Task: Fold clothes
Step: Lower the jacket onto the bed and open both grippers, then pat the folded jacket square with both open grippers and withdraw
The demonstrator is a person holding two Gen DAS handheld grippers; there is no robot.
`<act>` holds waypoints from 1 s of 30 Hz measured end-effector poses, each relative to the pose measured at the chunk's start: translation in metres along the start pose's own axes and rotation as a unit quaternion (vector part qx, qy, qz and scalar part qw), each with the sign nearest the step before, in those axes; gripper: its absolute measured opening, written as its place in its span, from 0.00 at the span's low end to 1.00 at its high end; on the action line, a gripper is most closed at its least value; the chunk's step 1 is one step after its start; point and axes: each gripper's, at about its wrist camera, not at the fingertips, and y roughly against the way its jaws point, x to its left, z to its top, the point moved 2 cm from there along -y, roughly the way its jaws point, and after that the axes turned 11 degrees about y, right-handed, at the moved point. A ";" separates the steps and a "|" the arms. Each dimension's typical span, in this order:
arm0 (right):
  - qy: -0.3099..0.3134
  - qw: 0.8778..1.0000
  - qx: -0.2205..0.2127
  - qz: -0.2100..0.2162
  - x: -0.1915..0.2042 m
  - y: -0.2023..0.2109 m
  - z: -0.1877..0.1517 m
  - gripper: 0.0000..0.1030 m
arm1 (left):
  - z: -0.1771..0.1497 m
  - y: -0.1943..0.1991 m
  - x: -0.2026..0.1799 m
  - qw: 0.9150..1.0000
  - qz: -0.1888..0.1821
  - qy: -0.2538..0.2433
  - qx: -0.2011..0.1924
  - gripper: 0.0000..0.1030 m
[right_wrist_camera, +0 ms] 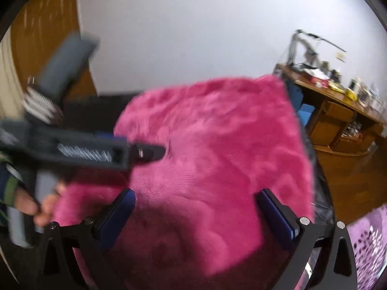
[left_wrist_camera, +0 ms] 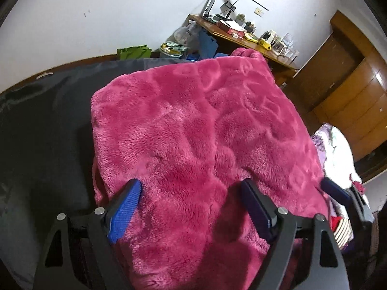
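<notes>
On the dark bed cover [left_wrist_camera: 48, 125], a magenta fleece garment [left_wrist_camera: 193, 125] lies as a thick, roughly square bundle, edges fairly straight on the left and far sides. It reads as already folded at least once; which garment it is I cannot tell.

- Left hand-held gripper [left_wrist_camera: 191, 191]: jaws wide apart, blue pads clear of each other, hovering over the near edge of the fleece. Nothing held between them. Whether the pads touch the pile, cannot tell.
- Right hand-held gripper [right_wrist_camera: 196, 198]: also spread wide, over the near part of the same fleece, gripping nothing. This view is motion-blurred, so contact is uncertain. In the left view it shows at the right edge of the fleece [left_wrist_camera: 338, 191].
- The left tool crosses the right view as a blurred dark bar, the person's left hand [right_wrist_camera: 41, 207] on its handle.
- Beyond the bed: a cluttered wooden desk [left_wrist_camera: 241, 37] against the white wall, a wooden cabinet [left_wrist_camera: 350, 91] to the right. A patterned purple-and-white fabric [left_wrist_camera: 336, 145] lies just beside the fleece on the right.

Judgement on progress: late in the fold for this item. The bundle looks compact and squared. Left to do, probably: one more halving or a smoothing press, then setting it aside. Other clothes may wait at right, unclear.
</notes>
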 end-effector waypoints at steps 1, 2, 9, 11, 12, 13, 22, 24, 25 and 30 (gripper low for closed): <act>-0.005 1.000 -0.006 -0.007 -0.003 0.012 -0.004 1.00 | 0.001 0.003 0.002 1.000 -0.005 0.012 0.002 0.84; -0.007 1.000 -0.010 -0.014 -0.005 0.023 -0.008 1.00 | 0.003 0.006 0.004 1.000 -0.009 0.025 0.004 0.84; -0.013 0.999 0.019 -0.048 -0.014 0.070 -0.063 1.00 | -0.018 0.054 -0.006 0.997 -0.057 0.041 -0.008 0.84; -0.016 0.998 0.027 -0.058 -0.013 0.078 -0.076 1.00 | -0.032 0.064 -0.014 0.998 -0.064 0.025 -0.009 0.84; -0.019 0.997 0.030 -0.061 -0.013 0.079 -0.080 1.00 | -0.040 0.069 -0.018 0.997 -0.068 0.017 -0.009 0.84; -0.022 0.997 0.033 -0.064 -0.012 0.080 -0.084 1.00 | -0.047 0.074 -0.022 0.997 -0.072 0.009 -0.009 0.84; 0.017 0.992 0.077 -0.096 -0.002 0.038 -0.079 1.00 | -0.072 0.044 -0.023 0.999 -0.004 -0.050 0.003 0.84; 0.009 0.991 0.092 -0.092 -0.003 0.027 -0.079 1.00 | -0.071 0.038 -0.022 0.998 0.005 -0.058 0.003 0.84; 0.005 0.991 0.098 -0.090 -0.002 0.022 -0.079 1.00 | -0.072 0.037 -0.022 0.998 0.010 -0.062 0.002 0.84; -0.001 0.990 0.111 -0.082 -0.004 0.018 -0.082 1.00 | -0.077 0.035 -0.023 0.998 0.019 -0.063 0.001 0.85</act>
